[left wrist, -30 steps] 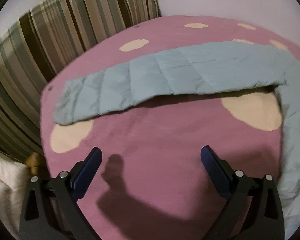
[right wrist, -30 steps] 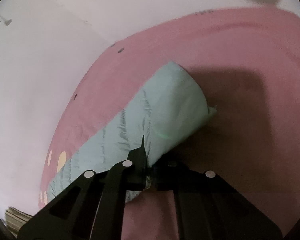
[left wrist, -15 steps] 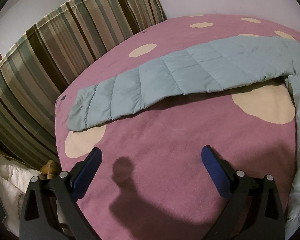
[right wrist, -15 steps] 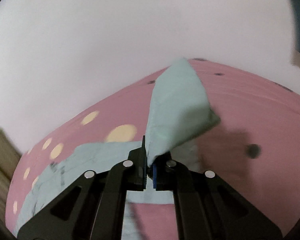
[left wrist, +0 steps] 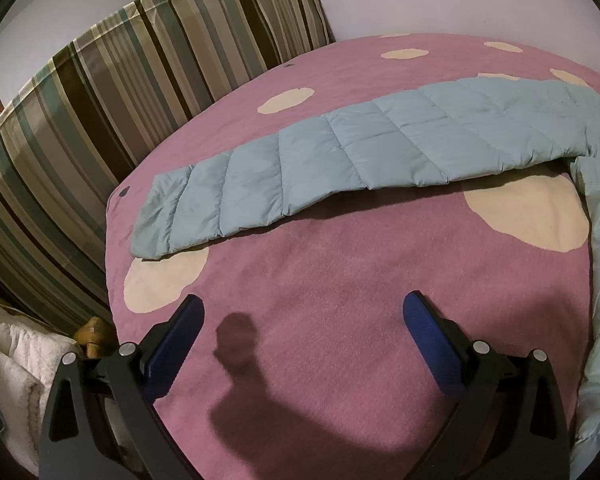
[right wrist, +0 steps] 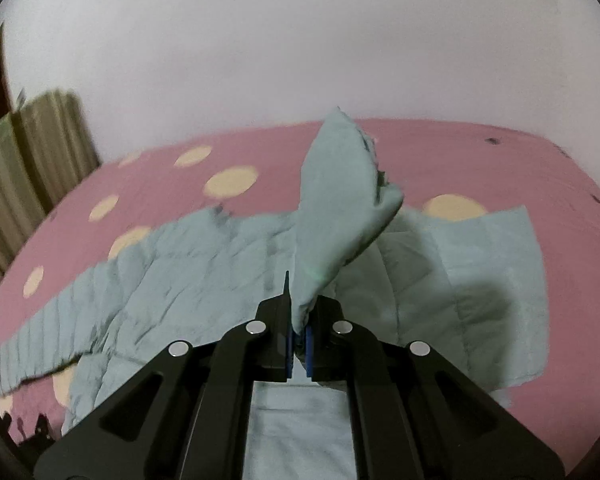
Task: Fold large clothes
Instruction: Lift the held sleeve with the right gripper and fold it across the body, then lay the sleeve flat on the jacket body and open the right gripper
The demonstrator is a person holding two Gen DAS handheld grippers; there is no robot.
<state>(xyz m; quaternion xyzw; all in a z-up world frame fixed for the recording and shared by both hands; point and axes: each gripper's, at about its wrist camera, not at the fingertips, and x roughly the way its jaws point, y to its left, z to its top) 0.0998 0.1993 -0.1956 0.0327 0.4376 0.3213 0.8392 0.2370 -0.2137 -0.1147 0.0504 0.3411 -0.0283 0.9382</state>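
The right wrist view is motion-blurred, and the black claw frame hides the jacket's lower middle. The right claw is clamped on a fold of the pale blue quilted jacket, which rises from the blue pads toward 12 o'clock; the rest of the garment lies spread on the pink spotted bed cover. The left claw hovers spread wide, gripping nothing, above the cover. A jacket sleeve stretches from 10 to 2 o'clock beyond it, cut off at the right rim. A striped curtain hangs at 10 o'clock.
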